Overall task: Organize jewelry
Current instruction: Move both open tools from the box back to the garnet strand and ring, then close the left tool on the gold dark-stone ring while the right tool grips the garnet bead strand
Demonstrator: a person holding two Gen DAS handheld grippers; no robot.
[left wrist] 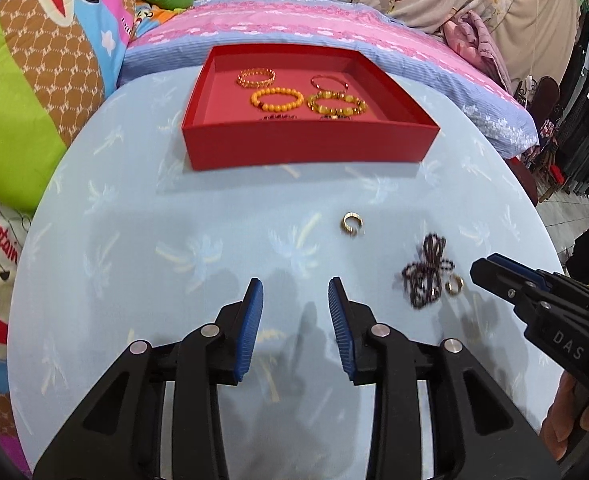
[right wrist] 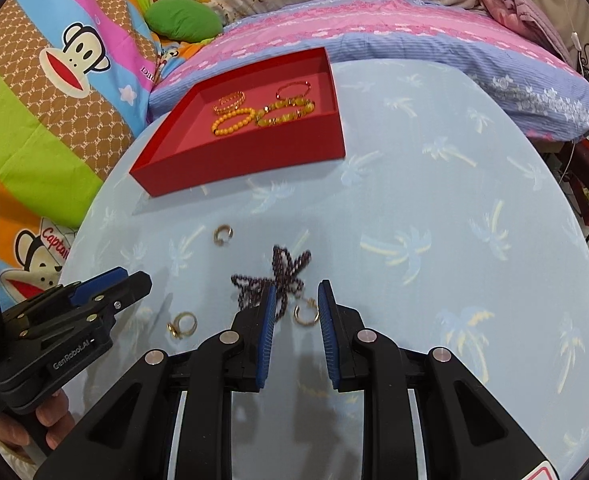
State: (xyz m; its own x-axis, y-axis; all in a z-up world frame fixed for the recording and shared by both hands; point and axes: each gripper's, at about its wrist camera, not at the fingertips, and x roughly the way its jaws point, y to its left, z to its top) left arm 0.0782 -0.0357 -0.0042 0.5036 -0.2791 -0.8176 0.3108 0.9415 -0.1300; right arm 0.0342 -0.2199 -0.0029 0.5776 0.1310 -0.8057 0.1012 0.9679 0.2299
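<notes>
A round counter (left wrist: 134,240) under a pale blue palm-print cloth carries everything. Toward its far edge sits a red tray (left wrist: 310,144), and inside lie four bracelets: a gold-link bracelet (left wrist: 255,77), a thin red bracelet (left wrist: 329,81), an orange bead bracelet (left wrist: 276,100) and a yellow-green bead bracelet (left wrist: 336,105); two darker pieces are half hidden behind the tray's near wall.

The left tongs (left wrist: 295,292) hang above bare cloth near the counter's near edge, pads apart by a moderate gap with nothing between them. The right tongs (right wrist: 296,294) are narrower, also gripping nothing, their tips over the jewelry on the cloth.

A dark purple bead necklace (right wrist: 282,276) lies bunched near the counter's middle, partly behind the right tongs' left pad. A gold hoop ring (right wrist: 306,314) lies just beside it, seen in the gap between the pads. Another gold ring (right wrist: 183,325) lies toward the near-left, and a gold cuff ring (right wrist: 222,234) sits alone between the necklace and the tray.
</notes>
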